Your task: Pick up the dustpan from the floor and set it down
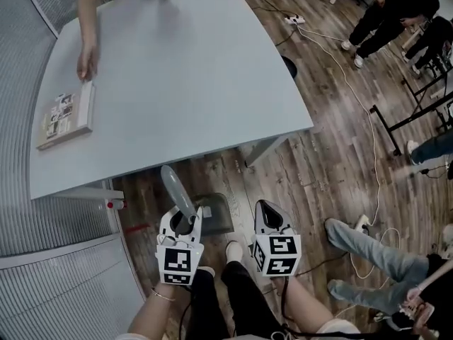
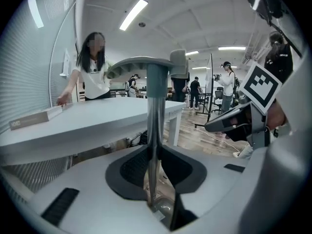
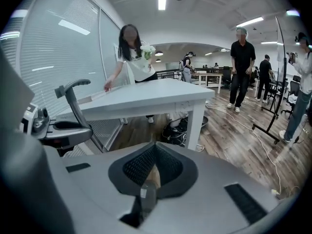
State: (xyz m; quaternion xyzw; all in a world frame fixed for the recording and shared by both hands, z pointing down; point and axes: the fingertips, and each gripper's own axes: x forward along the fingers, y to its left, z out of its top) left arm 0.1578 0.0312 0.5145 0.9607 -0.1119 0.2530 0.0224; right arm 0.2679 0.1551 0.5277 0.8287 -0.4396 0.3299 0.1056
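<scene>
Left gripper [image 1: 182, 217], white w/ a marker cube: jaws closed narrow on the slim grey pole handle of the grey plastic dustpan [image 1: 214, 215]. The handle runs up btwn the 2 jaws to a curved top grip. The pan end sits low by the person's feet, just off the near edge of the pale grey table [image 1: 198, 83], over the brown wood floor [image 1: 318, 168]; floor contact not discernible. Right gripper [image 1: 267, 210]: jaws together, nothing btwn them, beside the left. Far table side: 1 hand [image 1: 87, 66] touching a flat book [image 1: 65, 115].
</scene>
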